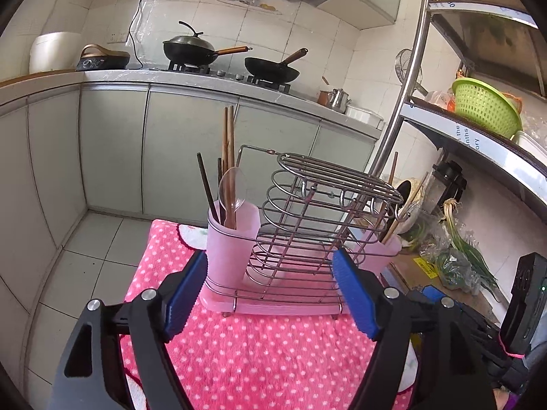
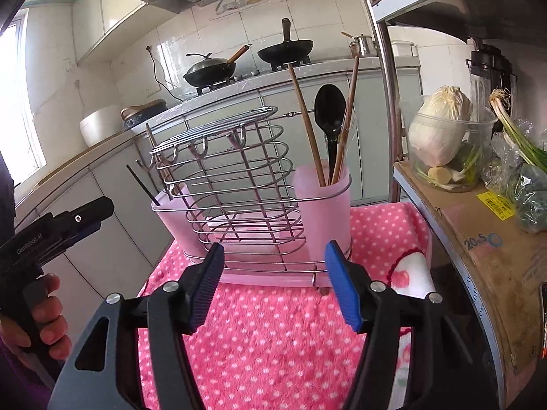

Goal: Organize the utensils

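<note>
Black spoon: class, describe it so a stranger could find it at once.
Find the wire rack on the pink dotted towel. In its pink cup nearest the vegetable shelf, the black spoon stands bowl-up. Its neighbours are thin brown chopsticks; it alone is glossy black.

Left gripper [image 1: 270, 294]: blue pads spread wide, nothing between them, just in front of the rack's base.
Wire rack [image 1: 307, 218]: upright on a pink drip tray [image 1: 273, 304], resting on the pink dotted towel [image 1: 259, 352].
Left pink cup [image 1: 232, 239]: clipped at the rack's left end, holding a clear spoon [image 1: 233, 188], dark chopsticks [image 1: 205, 184] and wooden chopsticks [image 1: 228, 136], all upright.
Right pink cup [image 1: 379, 249]: at the rack's right end, partly hidden behind the blue pad, wooden sticks leaning out of it.
Right gripper [image 1: 526, 311]: black body at the right edge, fingers hidden.
Background: two woks [image 1: 270, 68] on the stove, green basket [image 1: 485, 106] on the shelf.
</note>
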`<state>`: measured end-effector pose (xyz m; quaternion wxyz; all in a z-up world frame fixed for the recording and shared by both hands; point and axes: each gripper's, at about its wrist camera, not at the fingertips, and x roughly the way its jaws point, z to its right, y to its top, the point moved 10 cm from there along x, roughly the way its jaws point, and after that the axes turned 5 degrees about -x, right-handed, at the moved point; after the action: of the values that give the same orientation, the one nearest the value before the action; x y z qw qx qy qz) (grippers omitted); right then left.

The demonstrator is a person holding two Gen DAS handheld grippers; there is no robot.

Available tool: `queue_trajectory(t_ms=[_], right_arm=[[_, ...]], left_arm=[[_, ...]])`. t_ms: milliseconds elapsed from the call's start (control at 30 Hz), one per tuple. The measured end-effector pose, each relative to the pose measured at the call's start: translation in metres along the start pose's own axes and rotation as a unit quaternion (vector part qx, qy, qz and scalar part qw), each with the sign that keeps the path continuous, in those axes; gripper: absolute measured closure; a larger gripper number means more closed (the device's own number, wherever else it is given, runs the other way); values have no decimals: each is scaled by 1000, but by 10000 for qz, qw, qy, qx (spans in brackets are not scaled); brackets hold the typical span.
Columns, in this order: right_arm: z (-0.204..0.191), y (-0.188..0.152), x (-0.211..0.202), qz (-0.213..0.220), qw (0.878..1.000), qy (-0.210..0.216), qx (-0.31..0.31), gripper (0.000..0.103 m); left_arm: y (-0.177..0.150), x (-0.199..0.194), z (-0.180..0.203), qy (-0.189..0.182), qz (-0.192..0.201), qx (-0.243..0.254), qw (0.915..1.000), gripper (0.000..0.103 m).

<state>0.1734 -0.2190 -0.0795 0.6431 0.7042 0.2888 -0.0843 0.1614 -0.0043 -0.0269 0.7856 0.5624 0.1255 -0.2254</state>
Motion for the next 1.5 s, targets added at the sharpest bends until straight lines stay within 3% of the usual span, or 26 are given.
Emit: queue_trajectory(t_ms=[500,1033,1500], right_arm=[[-29,-12,-37,140,9995,-177,-221,27],[-33,-15,-53,320,9964,-631,-468,27],[-29,-18,-51,279,9964,-708,-384,27]], left_arm=[[-25,-35,0,407,0,147,9991,24],[-42,-44,4,658,-93,224,9975,24],[-47,-44,6,676,-105,282,9973,25]])
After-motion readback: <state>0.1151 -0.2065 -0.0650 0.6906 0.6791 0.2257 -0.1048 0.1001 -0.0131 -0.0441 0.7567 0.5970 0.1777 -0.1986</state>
